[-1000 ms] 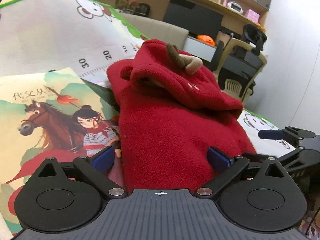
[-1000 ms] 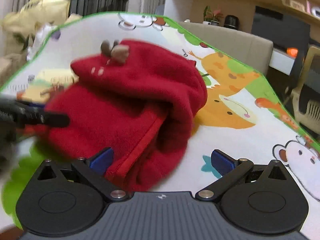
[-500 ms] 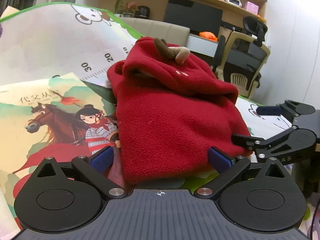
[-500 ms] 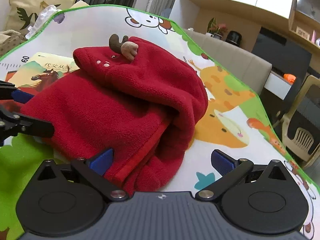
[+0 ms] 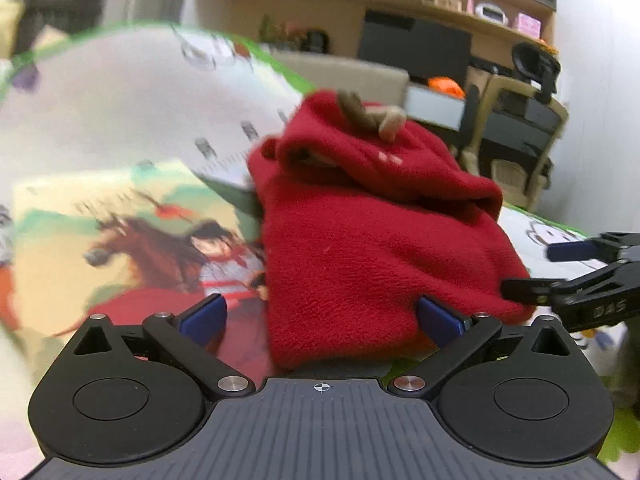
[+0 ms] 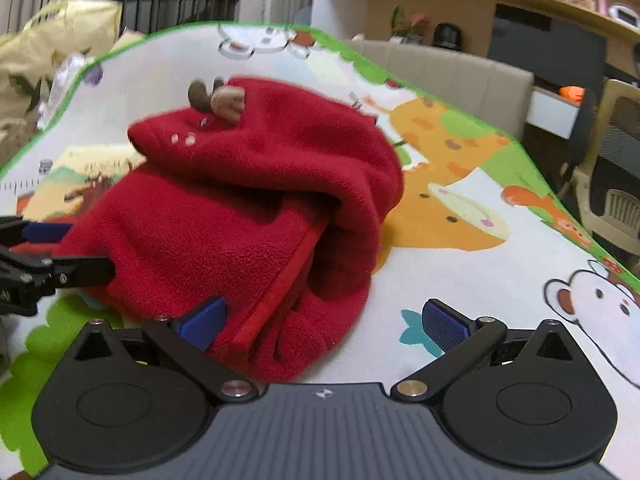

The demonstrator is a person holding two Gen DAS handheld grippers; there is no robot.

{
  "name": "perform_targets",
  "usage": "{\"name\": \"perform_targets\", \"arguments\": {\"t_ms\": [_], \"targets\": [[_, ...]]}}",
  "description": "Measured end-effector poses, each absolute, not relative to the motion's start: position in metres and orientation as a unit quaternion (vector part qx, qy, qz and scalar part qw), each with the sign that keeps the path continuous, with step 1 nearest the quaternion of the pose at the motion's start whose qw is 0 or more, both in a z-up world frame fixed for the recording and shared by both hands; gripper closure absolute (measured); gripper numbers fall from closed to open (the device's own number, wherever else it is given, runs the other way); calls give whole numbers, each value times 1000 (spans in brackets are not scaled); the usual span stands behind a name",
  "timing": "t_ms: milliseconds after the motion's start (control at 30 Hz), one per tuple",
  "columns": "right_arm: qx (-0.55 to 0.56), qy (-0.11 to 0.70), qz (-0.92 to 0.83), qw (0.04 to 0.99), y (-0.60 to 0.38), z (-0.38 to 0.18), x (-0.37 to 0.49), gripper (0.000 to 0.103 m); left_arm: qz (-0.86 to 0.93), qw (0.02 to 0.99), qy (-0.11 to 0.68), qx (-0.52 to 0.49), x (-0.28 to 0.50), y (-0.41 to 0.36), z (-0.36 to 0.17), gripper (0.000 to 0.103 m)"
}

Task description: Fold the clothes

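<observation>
Red fleece hoodie (image 6: 248, 216) lies folded in a bundle on the cartoon play mat (image 6: 480, 264), its hood with little brown antlers (image 6: 218, 98) on top. Left gripper (image 5: 320, 316) and right gripper (image 6: 324, 318) both sit at its near edge, jaws spread wide, seemingly gripping nothing.

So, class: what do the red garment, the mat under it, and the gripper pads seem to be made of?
Garment: likely fleece, matte and fuzzy, with a nubbly pile and soft rounded folds.
Mat: probably foam or vinyl, smooth with printed cartoon animals; the look leaves it open.
Pads: blue, finely ribbed, possibly rubber or plastic.
</observation>
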State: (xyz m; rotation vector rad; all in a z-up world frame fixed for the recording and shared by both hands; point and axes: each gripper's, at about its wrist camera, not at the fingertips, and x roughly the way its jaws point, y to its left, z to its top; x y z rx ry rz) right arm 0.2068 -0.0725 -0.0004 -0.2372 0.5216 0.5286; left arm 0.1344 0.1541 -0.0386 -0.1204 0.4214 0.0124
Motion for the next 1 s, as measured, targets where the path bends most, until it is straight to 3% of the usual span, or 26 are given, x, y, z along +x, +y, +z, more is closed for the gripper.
{"name": "perform_targets", "arguments": {"t_ms": [67, 367, 533, 1000], "targets": [[-105, 234, 247, 934, -81, 3, 191, 0, 8, 984, 174, -32, 116, 142, -38, 0], [-93, 207, 228, 947, -123, 5, 112, 0, -1, 986, 162, -48, 72, 115, -52, 0], [-85, 187, 204, 957, -126, 6, 111, 0, 19, 980, 196, -34, 84, 112, -57, 0], [-125, 197, 210, 950, -113, 3, 112, 0, 12, 983, 180, -45, 80, 116, -62, 0]]}}
